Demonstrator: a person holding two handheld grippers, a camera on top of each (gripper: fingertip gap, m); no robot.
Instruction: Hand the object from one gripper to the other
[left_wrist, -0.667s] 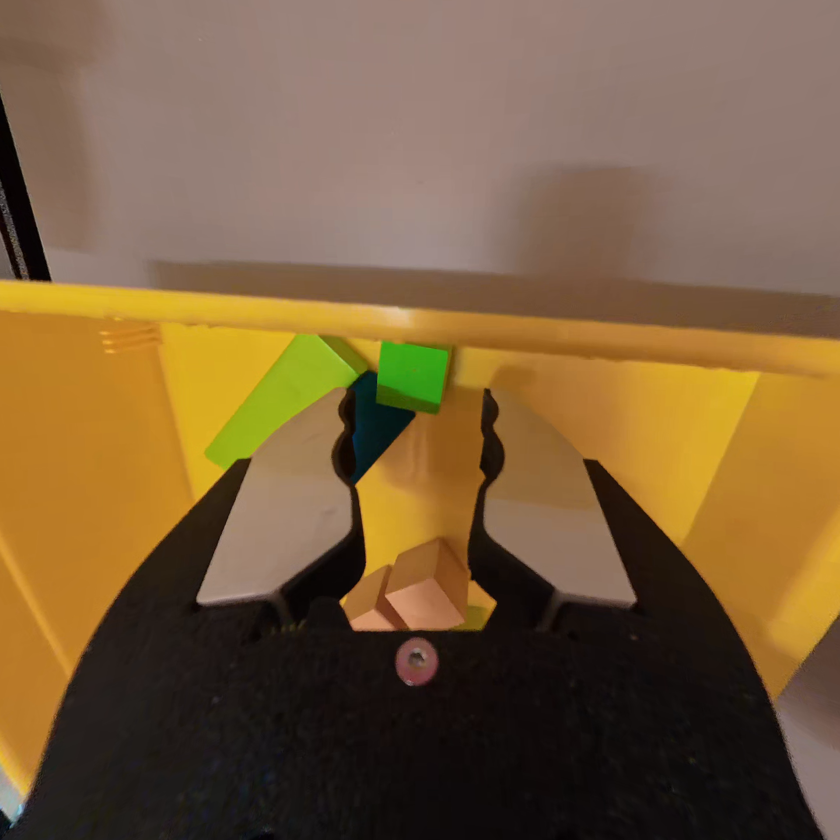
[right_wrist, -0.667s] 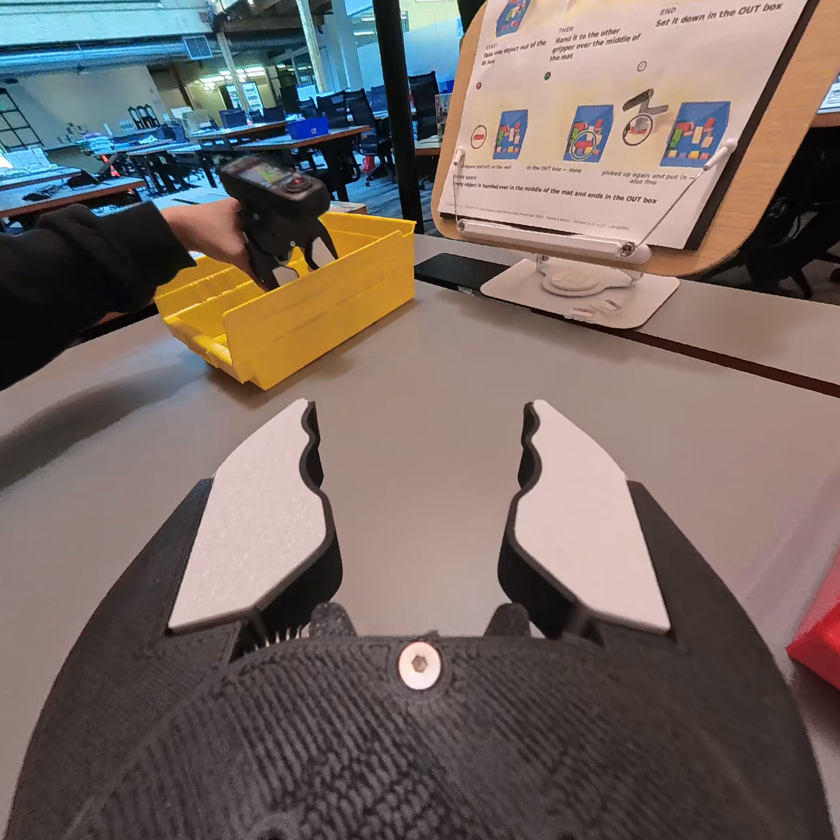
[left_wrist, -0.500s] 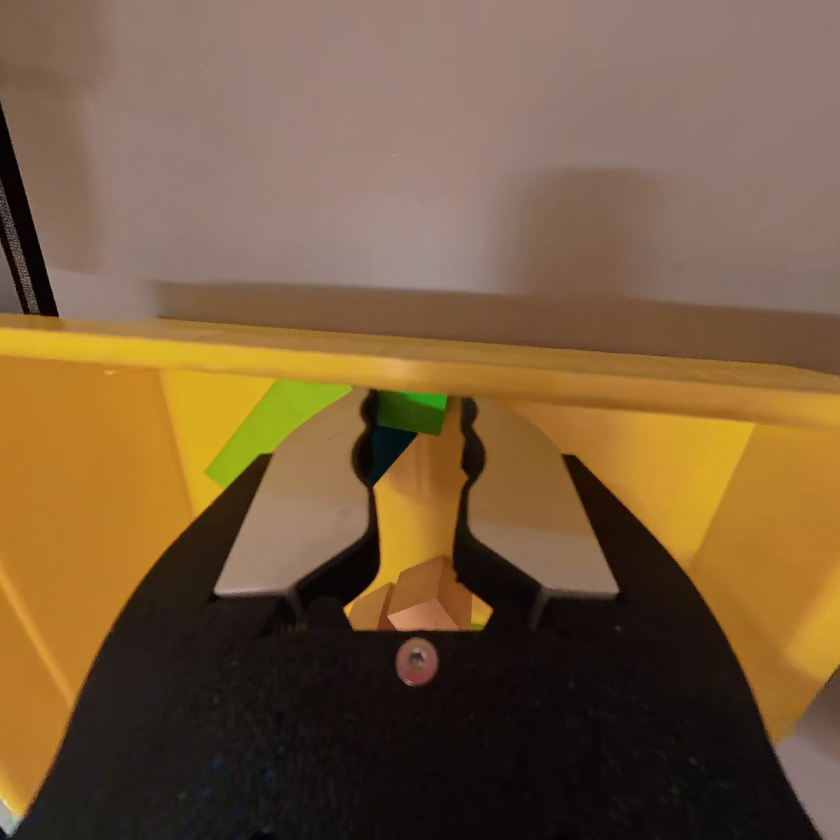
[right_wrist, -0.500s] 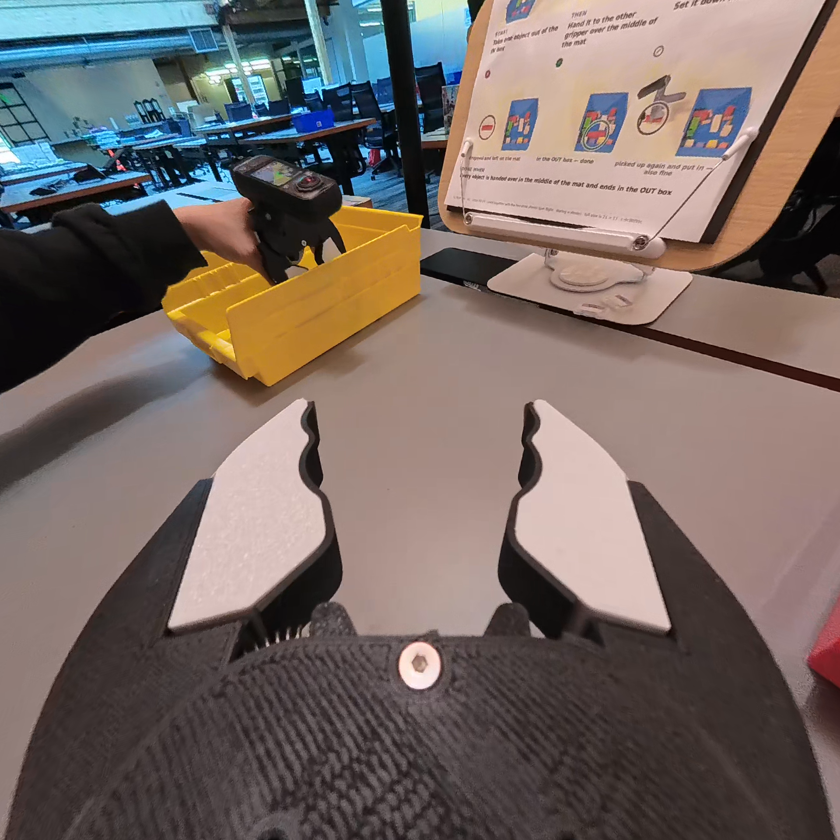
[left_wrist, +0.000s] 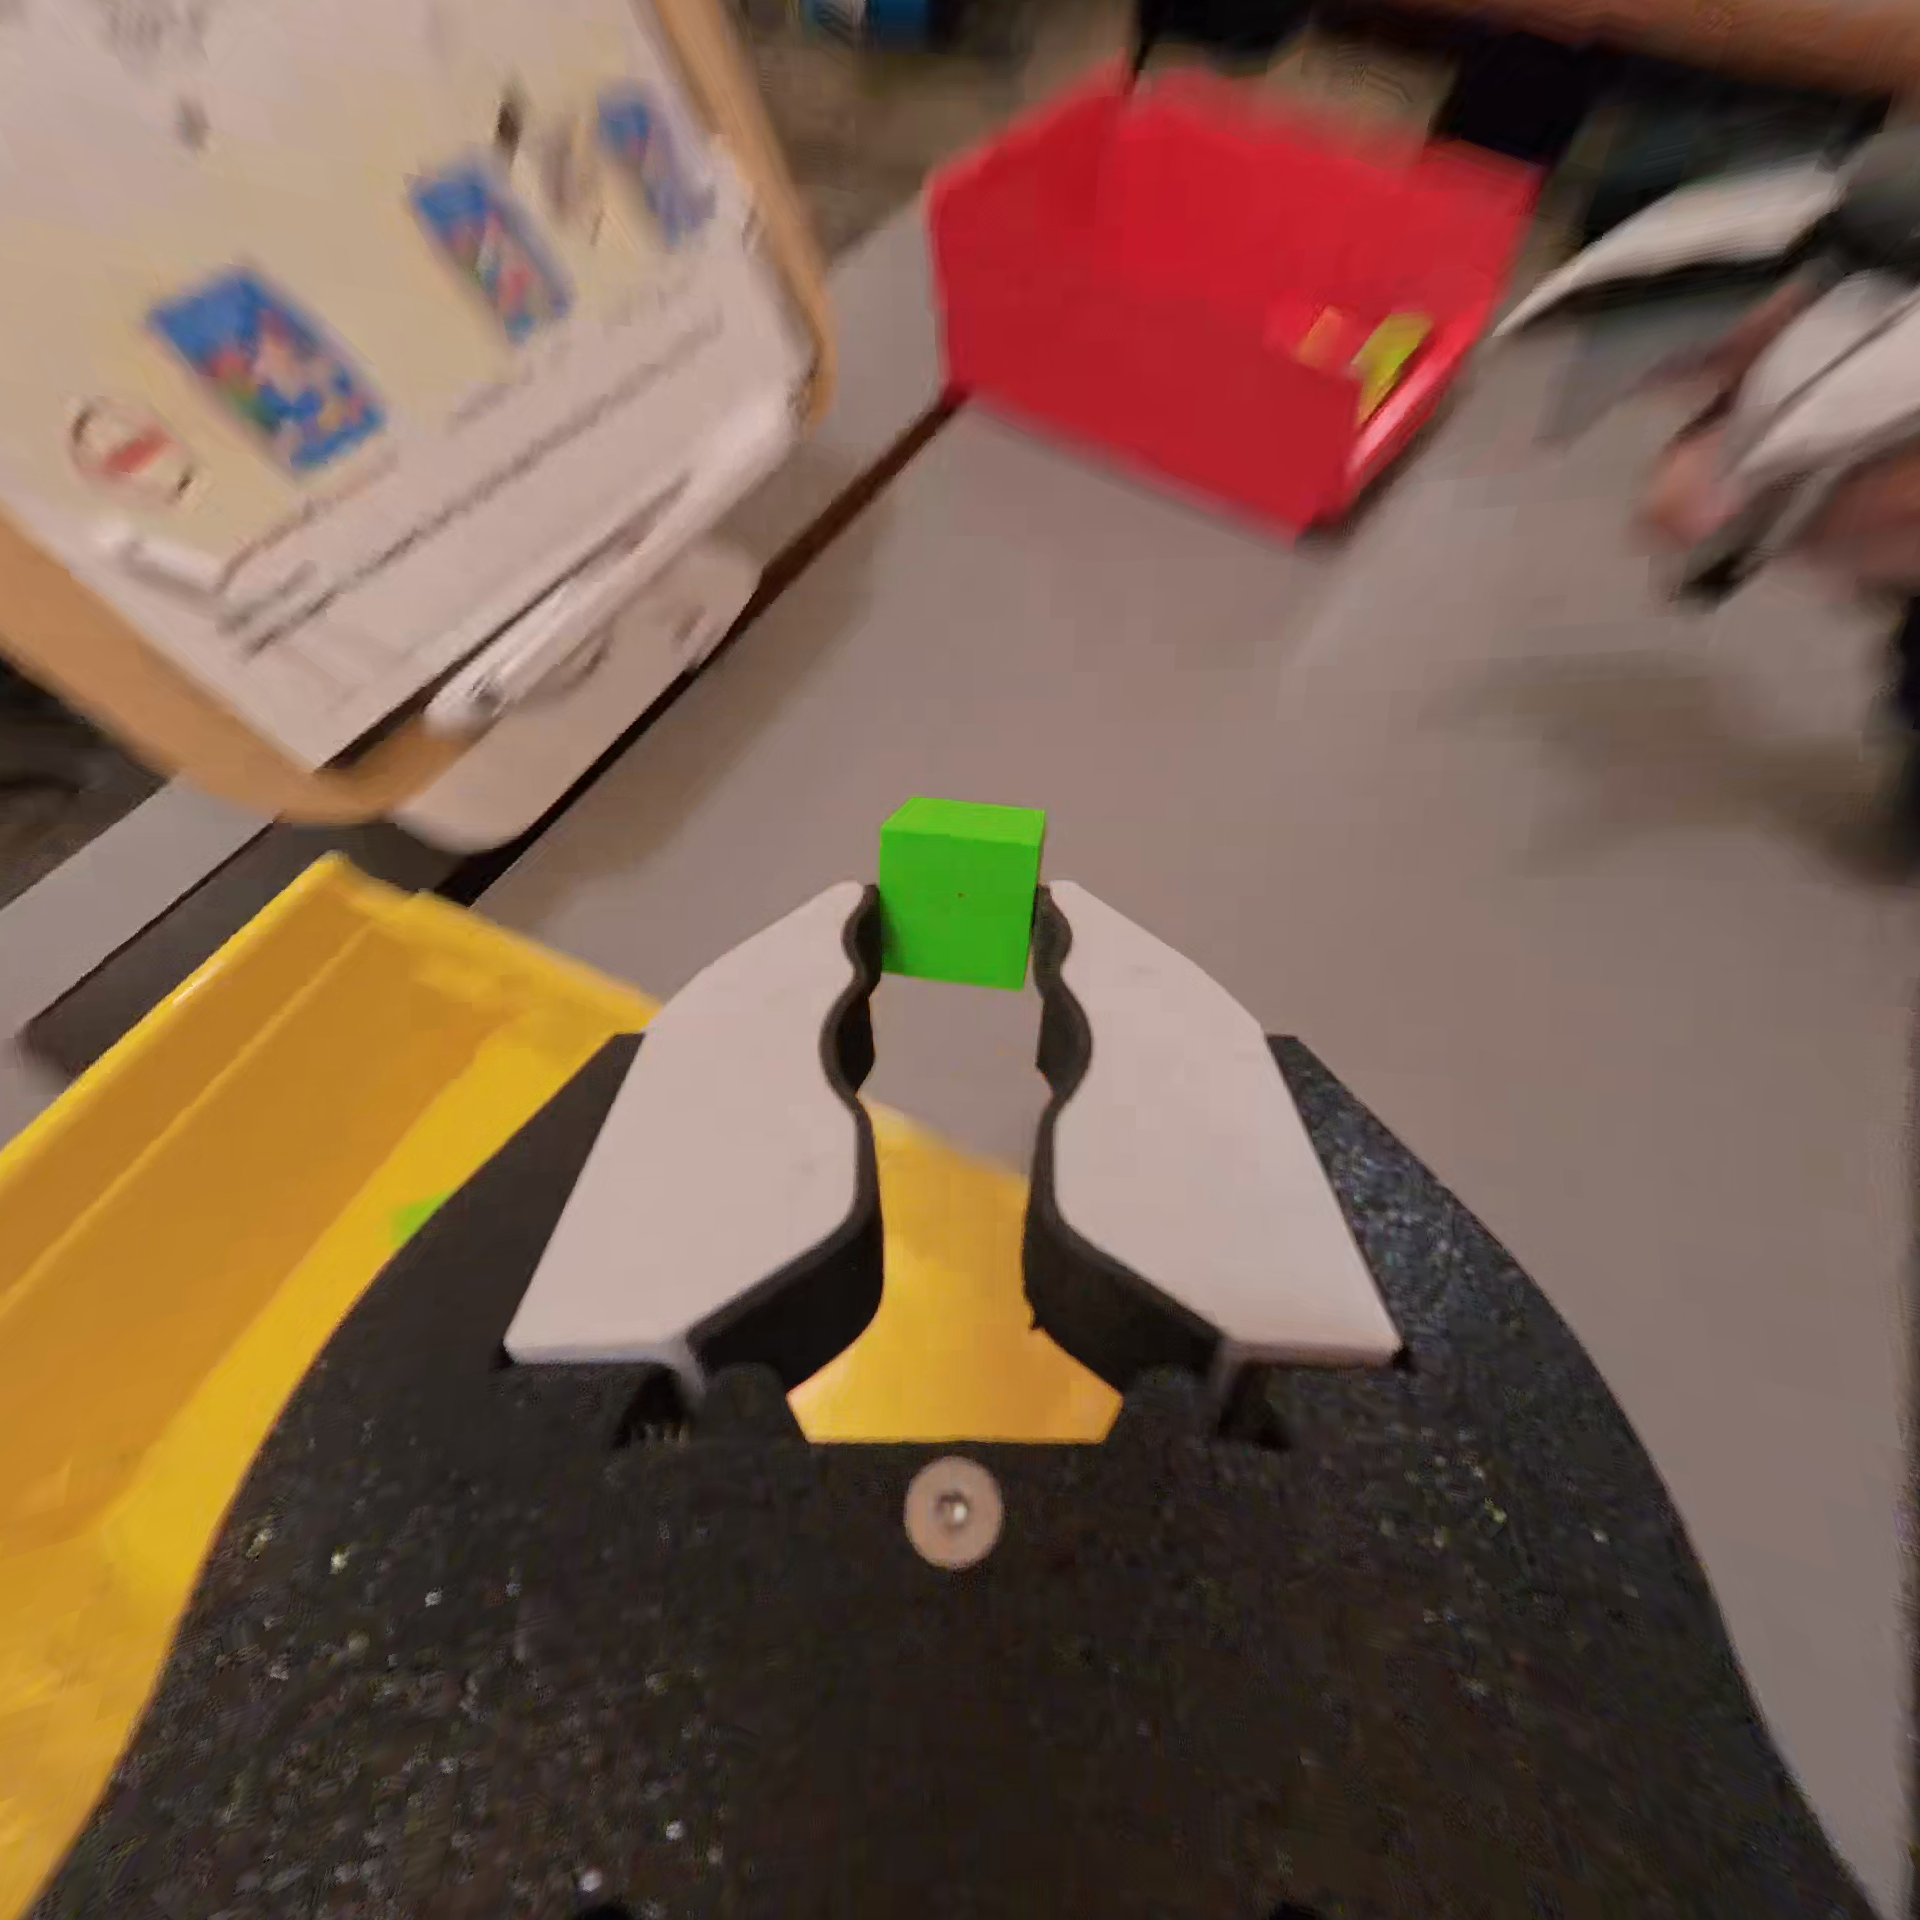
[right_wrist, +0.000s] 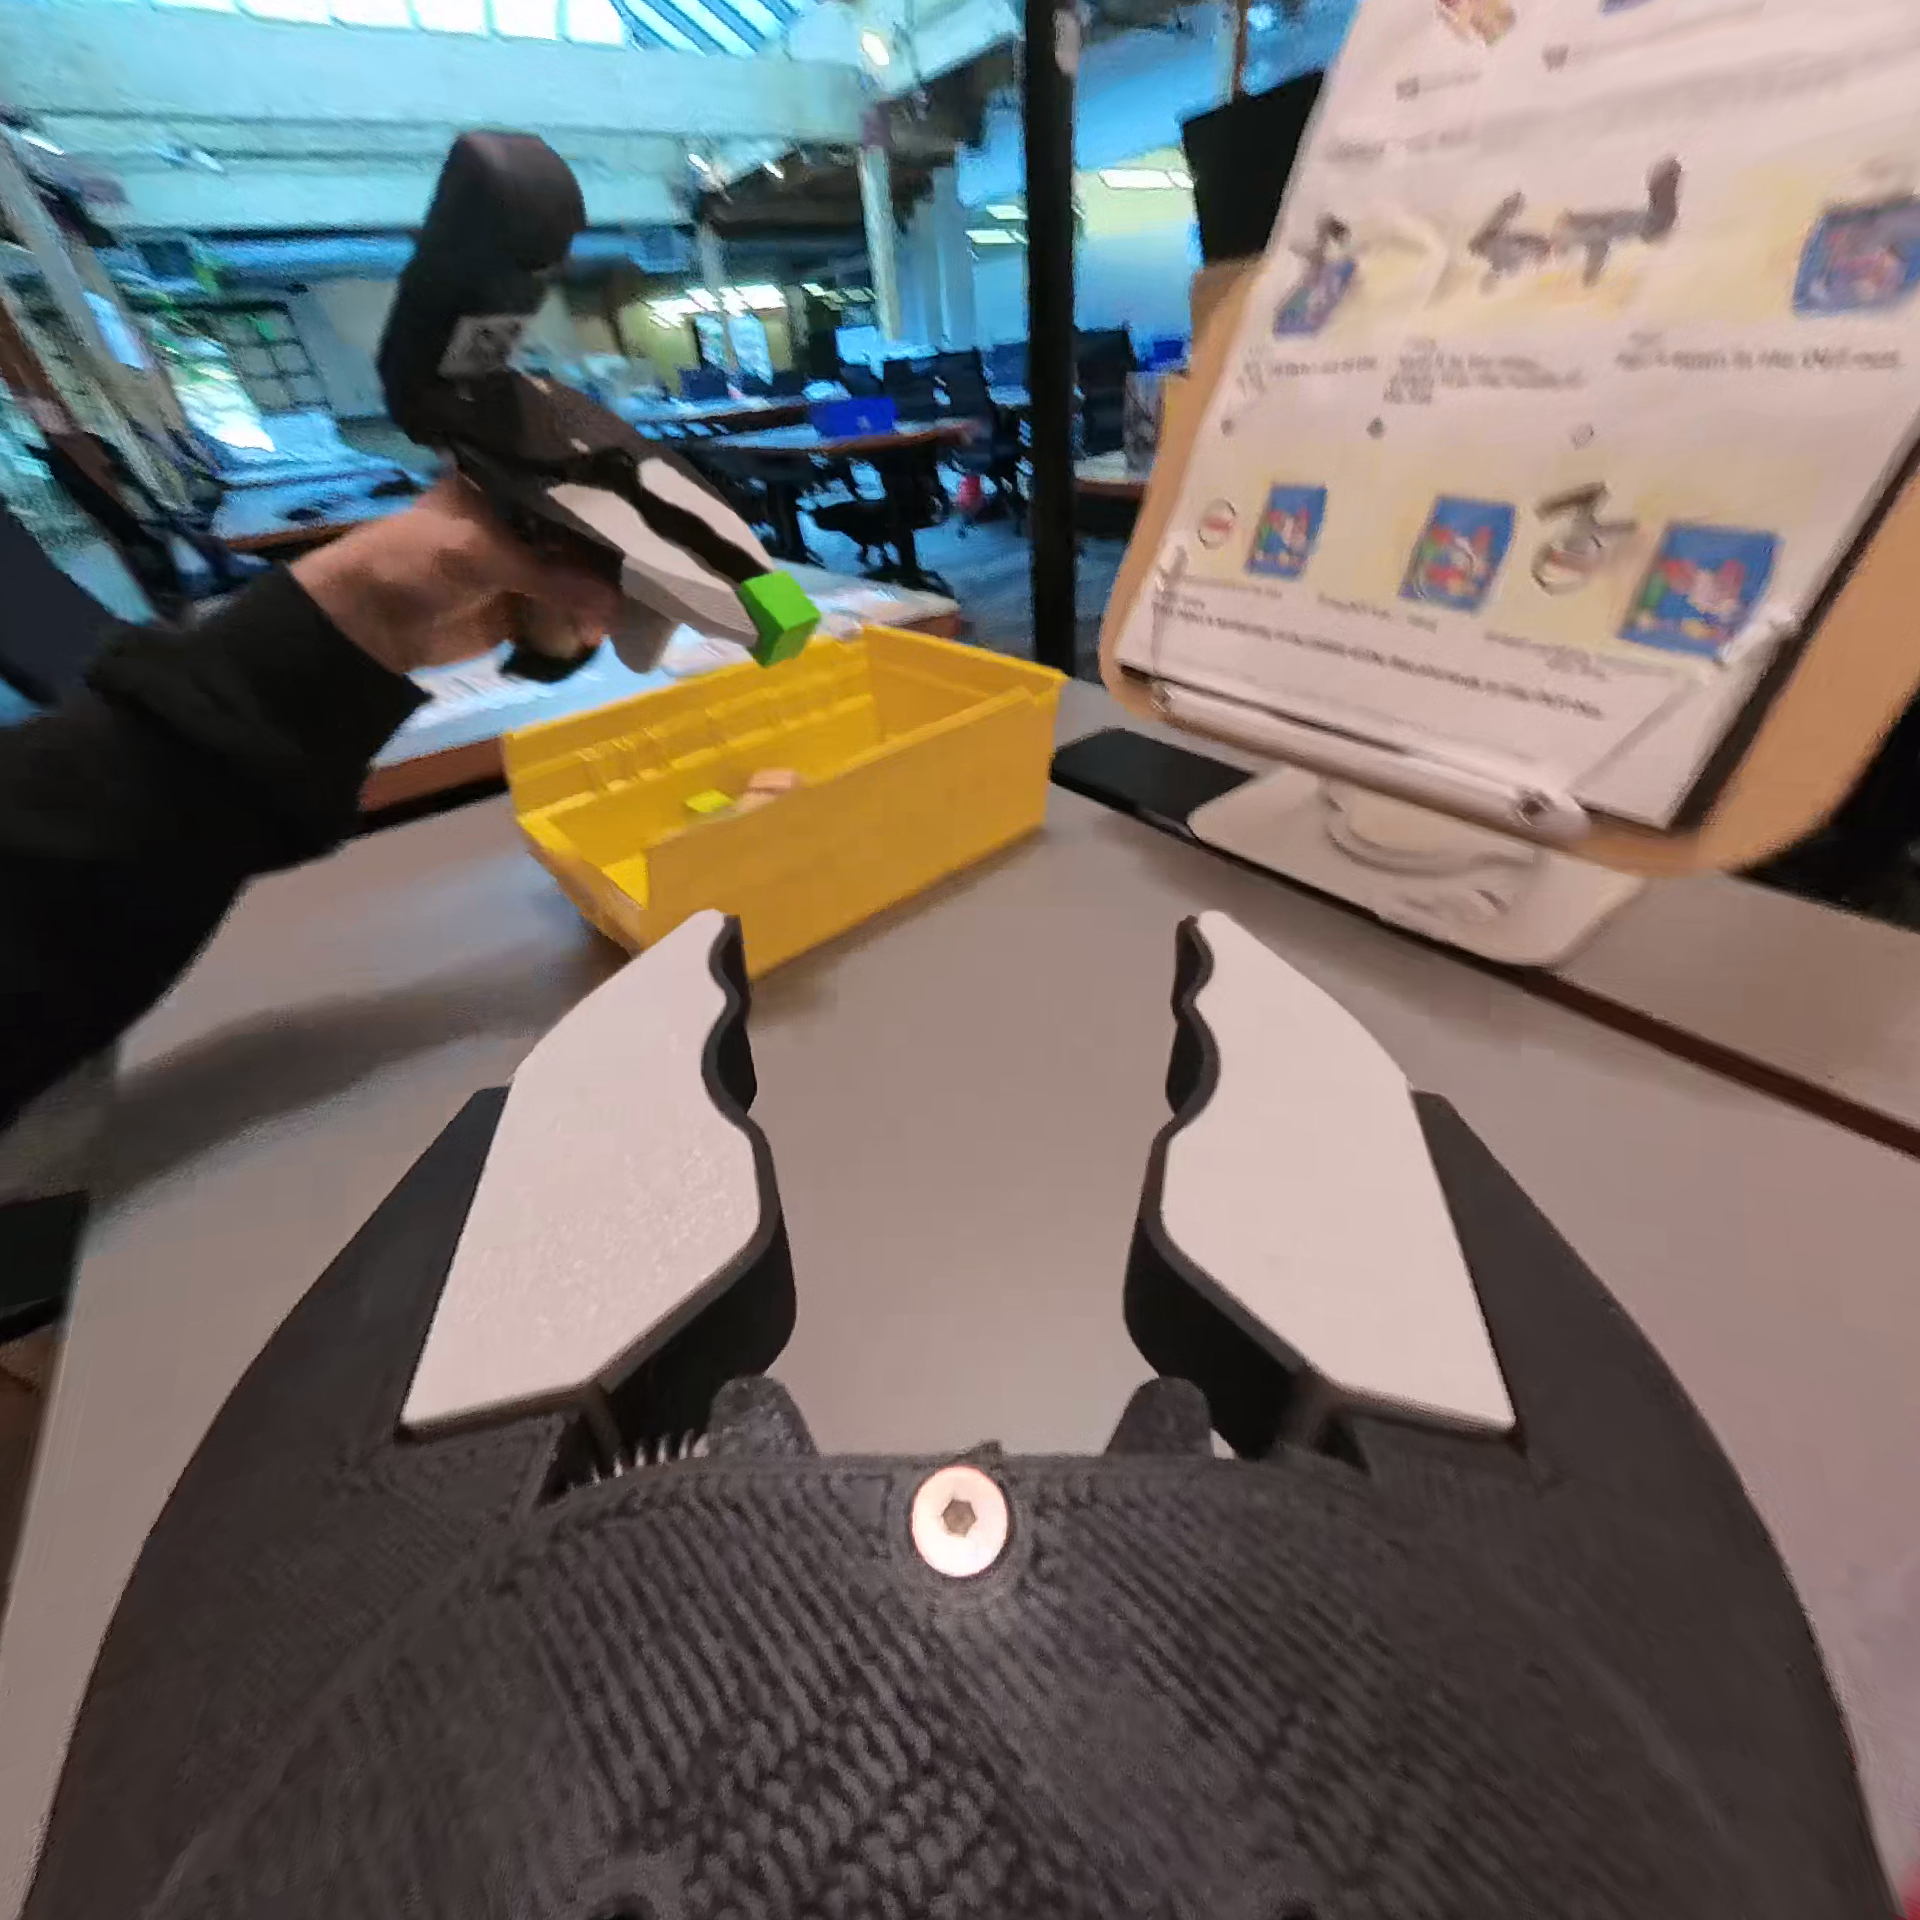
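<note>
Left wrist view is blurry, but my left claw (left_wrist: 958, 914) squeezes the green block (left_wrist: 958, 902) at its tips, up above the yellow bin (right_wrist: 831, 769). My right claw (right_wrist: 961, 997) is wide open with nothing in it. Small things in the red bin (left_wrist: 1195, 301) are too fuzzy to name.

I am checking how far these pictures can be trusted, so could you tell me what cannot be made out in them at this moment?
- Red bin, left wrist view: motion blur; the coloured pieces inside cannot be identified.
- Right gripper, left wrist view: blurred and cut by the right edge; its fingers are unreadable there.
- Yellow bin, right wrist view: its near wall hides most contents; the small pieces are too small to name.
- Instruction sheet: blurred in both views.
</note>
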